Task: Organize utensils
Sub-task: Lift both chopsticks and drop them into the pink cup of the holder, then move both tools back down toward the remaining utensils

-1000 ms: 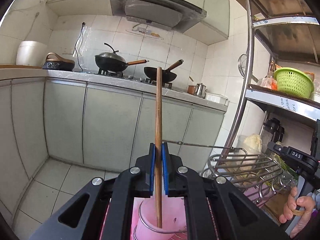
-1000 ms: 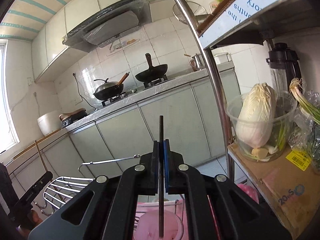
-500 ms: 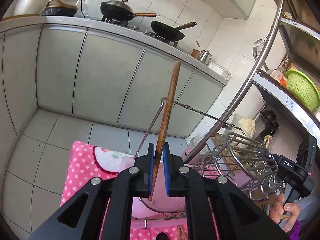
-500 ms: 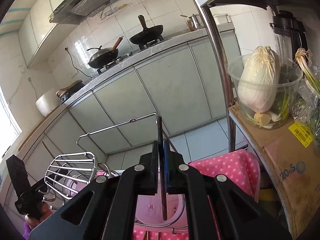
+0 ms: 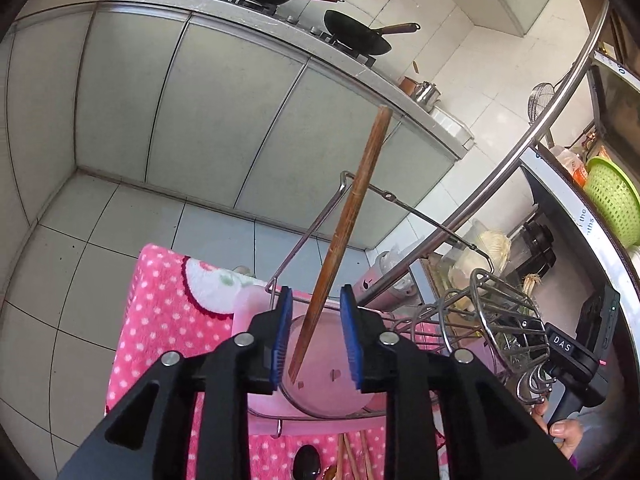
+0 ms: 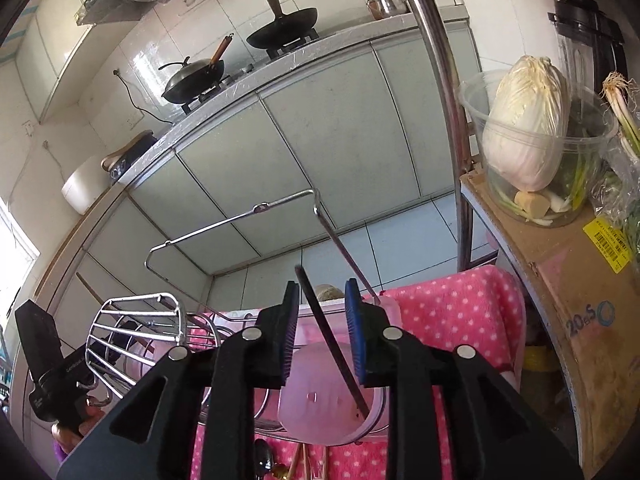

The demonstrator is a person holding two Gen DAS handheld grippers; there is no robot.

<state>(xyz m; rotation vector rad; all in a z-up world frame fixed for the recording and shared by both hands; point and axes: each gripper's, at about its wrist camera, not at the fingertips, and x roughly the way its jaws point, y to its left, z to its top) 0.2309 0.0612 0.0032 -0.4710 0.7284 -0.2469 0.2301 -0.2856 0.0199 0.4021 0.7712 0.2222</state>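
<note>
**Both sets of fingers spread, chopsticks left standing in the pink cup**

A tiled kitchen with grey-green cabinets and two woks on the stove counter [image 5: 248,28] fills the background; nearer lies a pink polka-dot cloth [image 5: 160,312] carrying a wire drying rack [image 5: 500,312].

Half a second ago each gripper pinched its chopstick tight. Now the left gripper [image 5: 312,336] has its blue-padded fingers [image 5: 280,332] spread wide, touching nothing; the brown wooden chopstick [image 5: 348,216] stands free between them, its lower end inside the pink cup [image 5: 328,392], leaning up to the right.

The right gripper [image 6: 322,336] has likewise opened wide. The dark chopstick [image 6: 332,340] leans loose between its pads, tip resting at the cup's [image 6: 320,404] lower right rim. More utensils lie on the cloth below the cup.
</note>
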